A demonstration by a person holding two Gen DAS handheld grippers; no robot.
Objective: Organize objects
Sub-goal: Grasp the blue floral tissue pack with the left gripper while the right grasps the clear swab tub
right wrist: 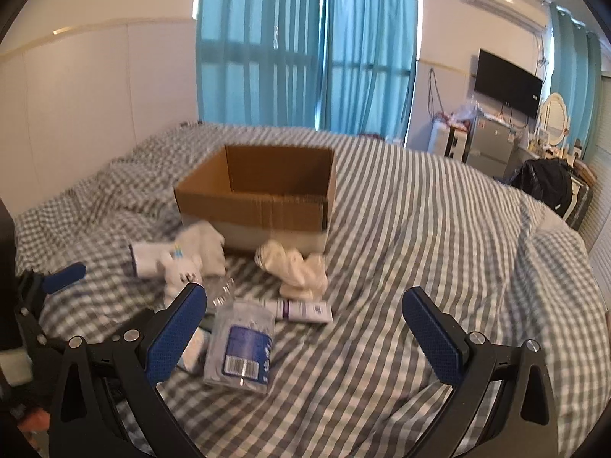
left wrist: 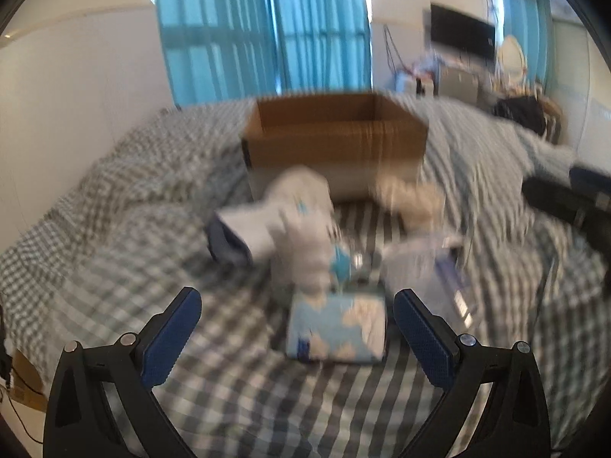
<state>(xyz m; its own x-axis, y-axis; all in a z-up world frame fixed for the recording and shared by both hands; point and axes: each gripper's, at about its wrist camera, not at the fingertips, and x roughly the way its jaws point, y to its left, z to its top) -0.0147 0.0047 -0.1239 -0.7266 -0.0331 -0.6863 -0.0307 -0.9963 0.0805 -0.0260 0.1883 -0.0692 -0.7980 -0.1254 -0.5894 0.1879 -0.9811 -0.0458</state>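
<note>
An open cardboard box (left wrist: 336, 133) (right wrist: 259, 191) stands on the checked bed cover (right wrist: 420, 248). In front of it lie white socks (left wrist: 298, 221) (right wrist: 183, 252), a cream sock bundle (left wrist: 412, 198) (right wrist: 298, 267), a white tube (right wrist: 305, 311) and a clear plastic bag with a blue label (left wrist: 427, 274) (right wrist: 240, 347). A light blue tissue pack (left wrist: 338, 328) lies just ahead of my open left gripper (left wrist: 298, 297), between the lines of its fingers. My right gripper (right wrist: 304, 294) is open and empty above the cover, with the bag by its left finger. The left wrist view is blurred.
A white wall panel (right wrist: 95, 114) runs along the bed's left side and blue curtains (right wrist: 305, 57) hang behind it. Beyond the bed's right side are a wall television (right wrist: 508, 84), a small grey fridge (right wrist: 492, 149) and a black bag (right wrist: 546, 187).
</note>
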